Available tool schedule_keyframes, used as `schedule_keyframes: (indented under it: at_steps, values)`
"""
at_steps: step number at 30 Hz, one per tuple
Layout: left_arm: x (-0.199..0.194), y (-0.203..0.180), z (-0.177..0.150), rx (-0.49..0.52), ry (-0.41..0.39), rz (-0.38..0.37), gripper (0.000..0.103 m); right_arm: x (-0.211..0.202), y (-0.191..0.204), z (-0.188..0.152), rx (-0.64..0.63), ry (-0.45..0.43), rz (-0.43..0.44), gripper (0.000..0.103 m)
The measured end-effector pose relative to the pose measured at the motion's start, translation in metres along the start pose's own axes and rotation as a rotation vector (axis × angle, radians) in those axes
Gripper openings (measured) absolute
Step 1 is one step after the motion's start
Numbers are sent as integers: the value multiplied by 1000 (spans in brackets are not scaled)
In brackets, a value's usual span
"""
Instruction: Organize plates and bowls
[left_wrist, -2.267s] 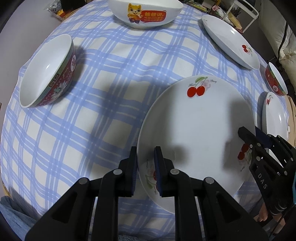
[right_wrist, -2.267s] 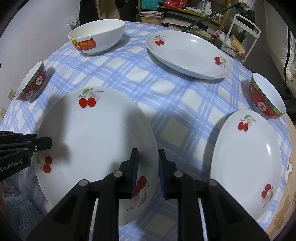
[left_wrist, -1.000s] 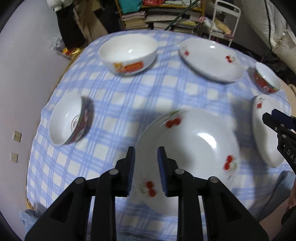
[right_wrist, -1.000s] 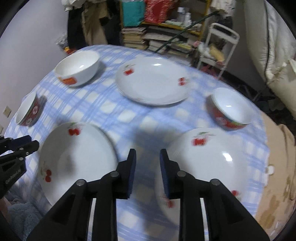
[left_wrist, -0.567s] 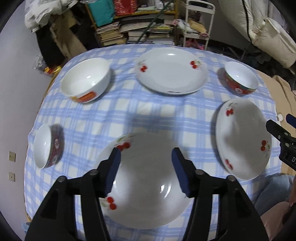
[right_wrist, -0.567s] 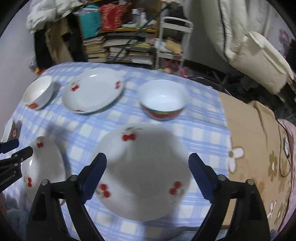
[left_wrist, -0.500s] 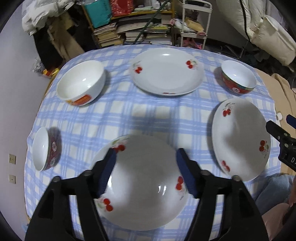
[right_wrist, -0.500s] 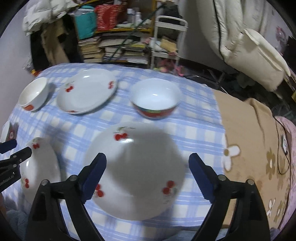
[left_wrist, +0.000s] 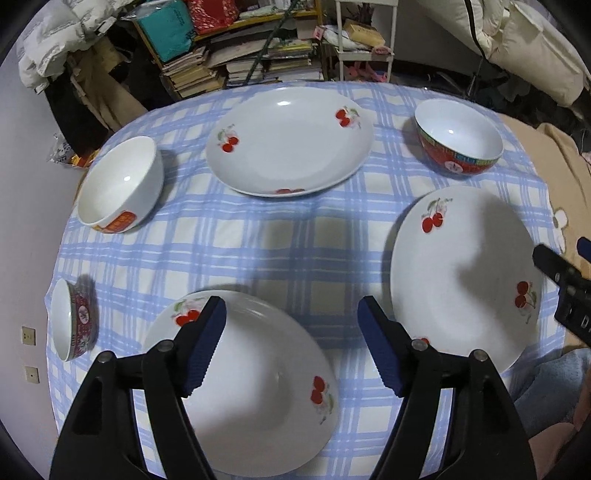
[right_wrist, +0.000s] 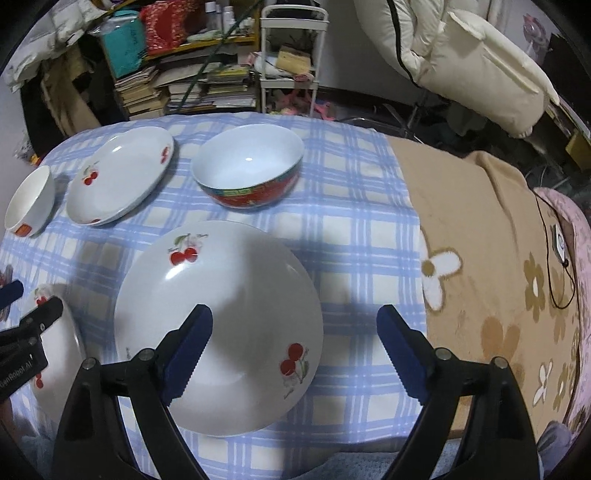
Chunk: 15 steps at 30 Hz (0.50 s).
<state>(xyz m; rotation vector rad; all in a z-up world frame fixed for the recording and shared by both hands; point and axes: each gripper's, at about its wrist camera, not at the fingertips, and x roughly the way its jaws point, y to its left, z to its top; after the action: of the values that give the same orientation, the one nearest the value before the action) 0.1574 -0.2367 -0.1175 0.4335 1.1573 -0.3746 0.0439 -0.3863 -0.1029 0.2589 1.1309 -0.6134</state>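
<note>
Your claws, left (left_wrist: 291, 339) and right (right_wrist: 295, 345), hang spread above the blue-checked worktop (left_wrist: 295, 236); cluttered bookshelves (left_wrist: 236, 55) behind.

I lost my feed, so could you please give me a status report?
Left claw and right claw open, empty. Three white cherry-print plates unstacked. Nothing blocking.

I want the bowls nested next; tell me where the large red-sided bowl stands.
The large red-sided bowl stands at the far right of the checked tablecloth, just beyond the near-right cherry plate and right of the far cherry plate.
</note>
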Motion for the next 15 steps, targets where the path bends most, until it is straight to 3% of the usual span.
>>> schedule_keyframes:
  at_steps: [10,15]
  values:
    - [21,-26,5,43,21,-23,73,26,-8,3,42,61,-37,81]
    - [32,-34,6,50,47,-28,73,44,-13,1,70,128,9,68]
